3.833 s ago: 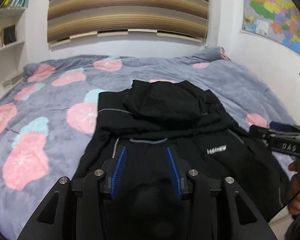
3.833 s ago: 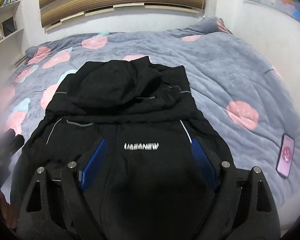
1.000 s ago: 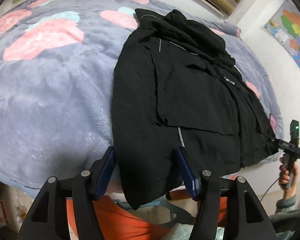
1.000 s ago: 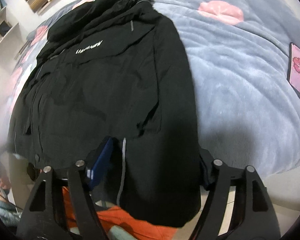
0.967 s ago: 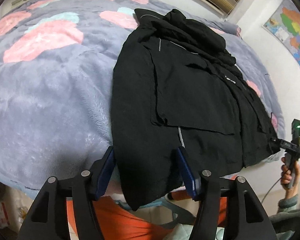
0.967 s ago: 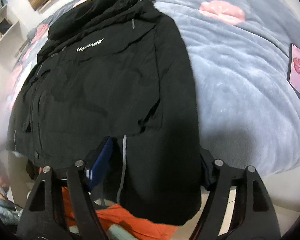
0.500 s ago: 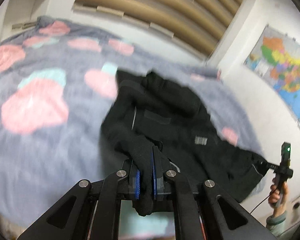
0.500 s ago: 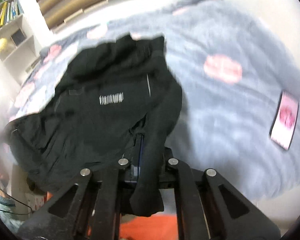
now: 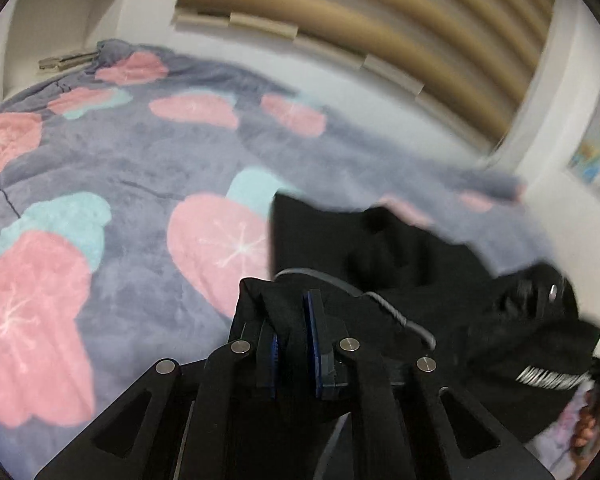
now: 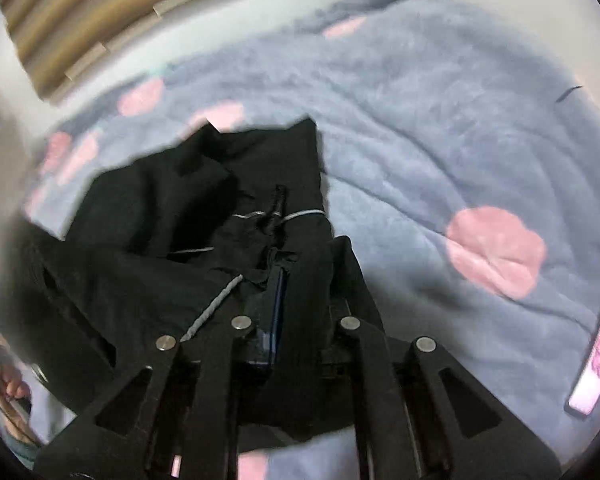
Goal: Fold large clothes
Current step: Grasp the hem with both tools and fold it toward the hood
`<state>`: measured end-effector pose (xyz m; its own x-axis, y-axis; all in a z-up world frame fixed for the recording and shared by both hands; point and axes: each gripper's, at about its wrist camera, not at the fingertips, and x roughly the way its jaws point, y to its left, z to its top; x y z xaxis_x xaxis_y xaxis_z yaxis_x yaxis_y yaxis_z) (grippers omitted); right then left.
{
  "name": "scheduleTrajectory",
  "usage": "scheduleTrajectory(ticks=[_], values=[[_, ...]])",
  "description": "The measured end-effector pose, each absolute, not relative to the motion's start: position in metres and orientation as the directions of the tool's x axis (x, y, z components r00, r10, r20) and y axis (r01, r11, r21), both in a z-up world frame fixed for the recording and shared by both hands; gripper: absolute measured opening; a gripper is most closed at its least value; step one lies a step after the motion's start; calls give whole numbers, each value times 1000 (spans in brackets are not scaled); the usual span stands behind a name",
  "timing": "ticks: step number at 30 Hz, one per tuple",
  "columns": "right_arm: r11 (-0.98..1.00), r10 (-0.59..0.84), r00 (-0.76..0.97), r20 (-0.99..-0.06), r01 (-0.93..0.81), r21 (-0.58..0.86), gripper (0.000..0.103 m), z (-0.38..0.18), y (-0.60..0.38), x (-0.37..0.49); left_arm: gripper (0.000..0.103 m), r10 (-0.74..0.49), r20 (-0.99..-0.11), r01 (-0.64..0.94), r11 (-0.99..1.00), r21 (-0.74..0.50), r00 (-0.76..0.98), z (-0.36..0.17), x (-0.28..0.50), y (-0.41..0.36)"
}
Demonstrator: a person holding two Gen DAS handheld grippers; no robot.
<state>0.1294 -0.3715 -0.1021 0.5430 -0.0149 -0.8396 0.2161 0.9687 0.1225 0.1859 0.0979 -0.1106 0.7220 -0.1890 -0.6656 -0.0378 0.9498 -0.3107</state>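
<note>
A grey blanket [image 9: 112, 160] with pink blossoms covered the bed below a slatted blind [image 9: 380, 28]; a phone [image 10: 596, 352] lay far right. The black jacket [image 9: 400, 248] lay mid-bed, its hem pinched in the left gripper [image 9: 294, 320] and right gripper [image 10: 296, 276].

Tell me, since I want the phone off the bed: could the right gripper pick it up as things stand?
Probably not yet. The right gripper is shut on the black jacket, so its jaws are taken, though the phone lies uncovered on the blanket beside it.
</note>
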Motion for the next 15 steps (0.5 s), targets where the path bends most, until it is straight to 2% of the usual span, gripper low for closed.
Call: scheduleTrajectory(ticks=[4, 8, 12, 15], values=[[972, -51, 454, -889, 227, 60, 10, -153, -369, 165, 16, -139, -765, -60, 972, -226, 629, -162, 225, 78], [976, -59, 459, -886, 215, 46, 10, -165, -367, 169, 16, -131, -752, -26, 981, -193, 646, -165, 225, 75], [973, 5, 464, -886, 200, 111, 14, -152, -379, 161, 18, -217, -725, 12, 961, -277, 654, -151, 221, 92], [963, 72, 507, -859, 190, 192, 23, -124, -390, 152, 23, -320, -682, 45, 920, -388, 658, -128, 209, 113]])
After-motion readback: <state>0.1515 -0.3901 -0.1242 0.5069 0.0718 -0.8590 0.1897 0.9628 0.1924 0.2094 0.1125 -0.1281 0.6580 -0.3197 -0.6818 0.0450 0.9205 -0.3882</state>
